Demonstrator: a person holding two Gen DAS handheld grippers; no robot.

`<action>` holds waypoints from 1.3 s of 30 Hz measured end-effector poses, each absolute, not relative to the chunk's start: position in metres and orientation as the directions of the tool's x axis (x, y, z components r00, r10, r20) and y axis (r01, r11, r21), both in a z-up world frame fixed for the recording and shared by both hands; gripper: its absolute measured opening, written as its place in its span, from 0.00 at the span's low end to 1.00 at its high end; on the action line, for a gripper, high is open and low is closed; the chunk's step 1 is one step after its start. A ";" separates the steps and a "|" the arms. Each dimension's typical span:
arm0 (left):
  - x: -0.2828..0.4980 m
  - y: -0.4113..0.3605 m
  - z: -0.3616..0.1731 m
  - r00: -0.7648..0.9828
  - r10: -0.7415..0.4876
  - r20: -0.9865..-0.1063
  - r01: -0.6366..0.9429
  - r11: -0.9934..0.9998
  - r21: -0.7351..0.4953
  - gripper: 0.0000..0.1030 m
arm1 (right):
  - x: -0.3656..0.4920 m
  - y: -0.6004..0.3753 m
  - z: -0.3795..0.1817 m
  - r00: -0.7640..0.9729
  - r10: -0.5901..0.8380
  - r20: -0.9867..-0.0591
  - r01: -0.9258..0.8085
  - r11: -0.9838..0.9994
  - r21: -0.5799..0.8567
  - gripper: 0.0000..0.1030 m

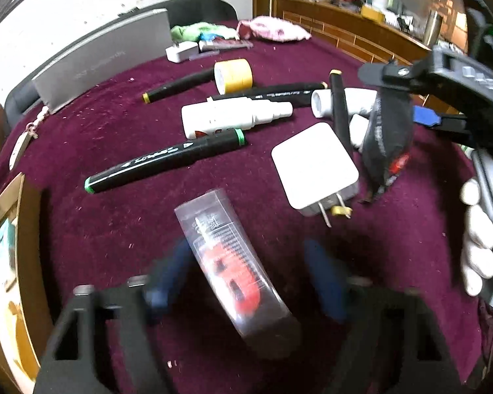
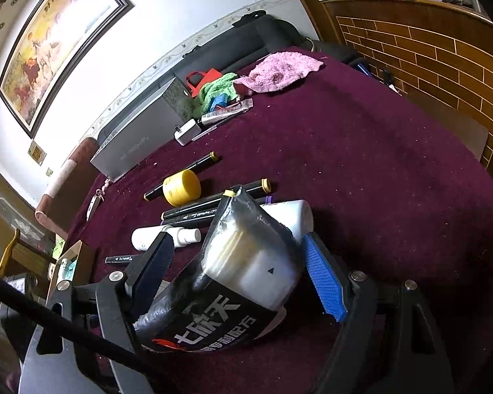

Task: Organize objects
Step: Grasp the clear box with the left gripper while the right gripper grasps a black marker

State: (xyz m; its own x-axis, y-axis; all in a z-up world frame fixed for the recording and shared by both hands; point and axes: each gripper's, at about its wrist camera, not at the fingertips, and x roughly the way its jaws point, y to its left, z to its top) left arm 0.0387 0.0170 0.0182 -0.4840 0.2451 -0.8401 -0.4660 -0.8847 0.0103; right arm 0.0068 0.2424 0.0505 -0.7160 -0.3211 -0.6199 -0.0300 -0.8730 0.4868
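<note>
A clear plastic case with an orange tool inside (image 1: 233, 262) lies slanted on the maroon tablecloth (image 1: 394, 262). My left gripper (image 1: 246, 262) straddles it, its blue fingers (image 1: 322, 272) blurred; the right-hand finger stands apart from the case, so the jaws are open around it. My right gripper (image 2: 236, 272) is shut on a black and clear pouch with white lettering (image 2: 246, 262). In the left wrist view that pouch (image 1: 387, 141) hangs from the right gripper (image 1: 397, 98) above the table, next to a white charger (image 1: 315, 167).
Black markers (image 1: 167, 161), a white spray bottle (image 1: 226, 118), a yellow jar (image 2: 181, 187) and a white tube (image 1: 325, 103) lie mid-table. A grey box (image 1: 105, 62) and cloths (image 2: 279, 70) sit at the back. A cardboard box (image 1: 13, 229) stands left. A gloved hand (image 1: 480, 236) is right.
</note>
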 end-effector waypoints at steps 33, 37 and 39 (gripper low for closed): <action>0.118 -0.171 0.085 -0.729 0.389 -0.563 -0.224 -0.913 -0.341 0.23 | -0.049 0.010 0.067 -0.427 -0.274 -0.862 0.507 -0.862 0.022 0.77; 0.117 -0.197 0.083 -0.740 0.368 -0.563 -0.188 -0.917 -0.352 0.23 | -0.069 -0.016 0.041 -0.429 -0.135 -0.893 0.540 -0.831 -0.134 0.77; 0.117 -0.207 0.080 -0.743 0.365 -0.561 -0.177 -0.916 -0.360 0.23 | -0.074 -0.018 0.031 -0.410 -0.099 -0.906 0.548 -0.822 -0.158 0.70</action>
State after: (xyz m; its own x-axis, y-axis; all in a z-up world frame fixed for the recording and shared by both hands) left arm 0.1170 -0.2067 0.0801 -0.7429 0.3647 -0.5613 -0.1774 -0.9158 -0.3603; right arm -0.0744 -0.0184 0.0314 -0.4104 -0.0991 -0.9065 0.5477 -0.8216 -0.1581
